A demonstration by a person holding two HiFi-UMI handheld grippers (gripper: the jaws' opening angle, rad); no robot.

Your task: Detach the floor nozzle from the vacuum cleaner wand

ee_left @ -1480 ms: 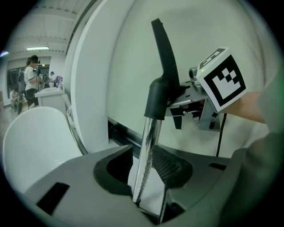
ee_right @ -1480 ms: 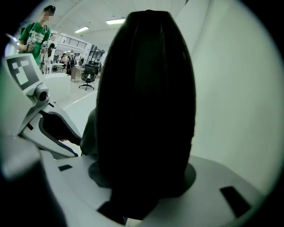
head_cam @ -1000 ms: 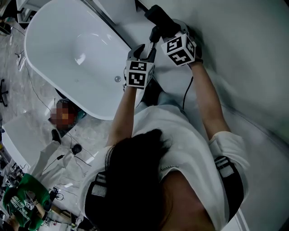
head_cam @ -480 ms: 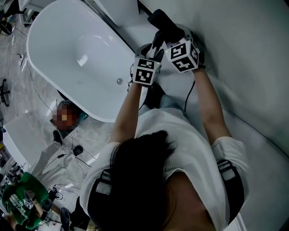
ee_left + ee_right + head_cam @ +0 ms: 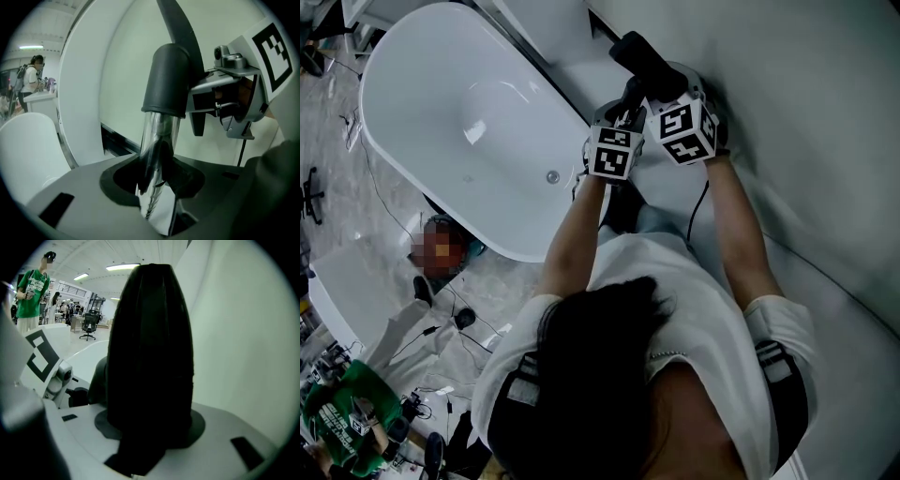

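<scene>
The chrome wand [image 5: 158, 136] runs up between my left gripper's [image 5: 157, 187] jaws, which are closing and press on it. A dark grey collar [image 5: 168, 77] caps the tube just above. My right gripper [image 5: 150, 427] is shut on the big black nozzle part [image 5: 150, 348] that joins this collar. In the left gripper view the right gripper [image 5: 201, 129] reaches in from the right. From the head view the two grippers sit side by side, the left gripper [image 5: 623, 108] below the black nozzle part [image 5: 642, 56] and the right gripper [image 5: 661, 82] on it.
A white bathtub [image 5: 441, 131] lies to the left of both hands. A pale wall [image 5: 806, 112] stands close on the right. A black cable [image 5: 697, 202] hangs under the right hand. People and equipment are at the lower left [image 5: 352, 412].
My left gripper has slid right, closer to the right gripper, and a little lower along the wand. The right gripper has kept its hold on the black part.
</scene>
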